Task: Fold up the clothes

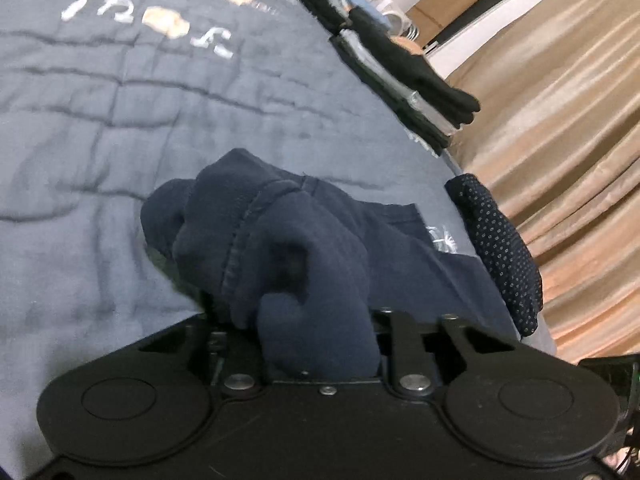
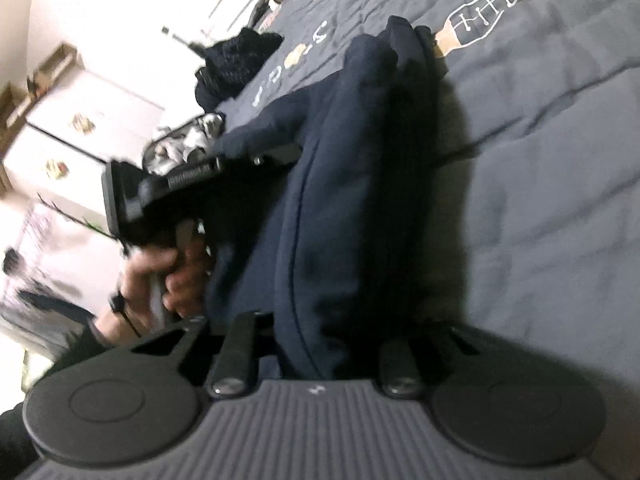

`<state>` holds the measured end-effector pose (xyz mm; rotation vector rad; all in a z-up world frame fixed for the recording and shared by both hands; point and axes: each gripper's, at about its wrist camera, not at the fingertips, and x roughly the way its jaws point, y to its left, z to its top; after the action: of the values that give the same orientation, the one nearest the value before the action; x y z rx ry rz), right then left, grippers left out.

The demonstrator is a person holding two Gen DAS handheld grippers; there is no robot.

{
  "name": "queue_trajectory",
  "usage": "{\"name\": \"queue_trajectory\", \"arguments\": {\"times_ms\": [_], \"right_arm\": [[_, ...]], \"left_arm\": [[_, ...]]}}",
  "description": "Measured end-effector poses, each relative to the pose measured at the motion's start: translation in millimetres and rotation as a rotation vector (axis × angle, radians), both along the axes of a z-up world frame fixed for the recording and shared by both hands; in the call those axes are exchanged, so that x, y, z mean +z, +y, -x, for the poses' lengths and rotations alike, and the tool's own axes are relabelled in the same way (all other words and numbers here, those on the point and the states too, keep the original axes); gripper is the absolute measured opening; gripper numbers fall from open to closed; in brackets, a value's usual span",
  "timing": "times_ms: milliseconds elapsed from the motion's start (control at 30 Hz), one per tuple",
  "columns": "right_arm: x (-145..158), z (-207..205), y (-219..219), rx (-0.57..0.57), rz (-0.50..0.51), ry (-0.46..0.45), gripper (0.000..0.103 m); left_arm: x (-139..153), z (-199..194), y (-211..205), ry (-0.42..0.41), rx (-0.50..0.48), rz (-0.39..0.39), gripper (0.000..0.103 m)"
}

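Note:
A navy sweatshirt-like garment (image 1: pixel 280 232) is bunched up over my left gripper (image 1: pixel 304 280), which is shut on it; the cloth hides the fingers. In the right wrist view the same navy garment (image 2: pixel 352 184) hangs stretched above the bed and runs down into my right gripper (image 2: pixel 320 320), which is shut on a seamed fold of it. My left gripper (image 2: pixel 272 156) shows there too, gripping the garment's other side, held by a person's hand (image 2: pixel 168 272).
A grey-blue printed quilt (image 1: pixel 100 120) covers the bed (image 2: pixel 540 160). Folded dark clothes (image 1: pixel 400 68) are stacked along its far edge, with a dotted navy cloth (image 1: pixel 500 252) nearer. A beige curtain (image 1: pixel 560 120) hangs beyond. A loose black garment (image 2: pixel 236 60) lies farther off.

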<state>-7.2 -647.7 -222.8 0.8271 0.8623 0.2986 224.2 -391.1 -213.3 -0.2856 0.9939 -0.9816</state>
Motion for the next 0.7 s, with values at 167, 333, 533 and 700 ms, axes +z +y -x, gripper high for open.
{"name": "queue_trajectory", "arguments": {"times_ms": [167,333,533,700], "right_arm": [[20,1,8,-0.013,-0.027,-0.038,0.017],[52,13,18,0.009,-0.01,-0.088,0.017],[79,45,27,-0.011,-0.003,-0.126,0.017],[100,75,42,-0.013,0.028,-0.143,0.017]], "left_arm": [[39,21,5,-0.087,0.017,0.025,0.016],[86,53,29,-0.155,0.067,0.089,0.016],[130,98,63,-0.212,0.126,0.151,0.016],[155,146,79,-0.263,0.151,0.18,0.016]]}}
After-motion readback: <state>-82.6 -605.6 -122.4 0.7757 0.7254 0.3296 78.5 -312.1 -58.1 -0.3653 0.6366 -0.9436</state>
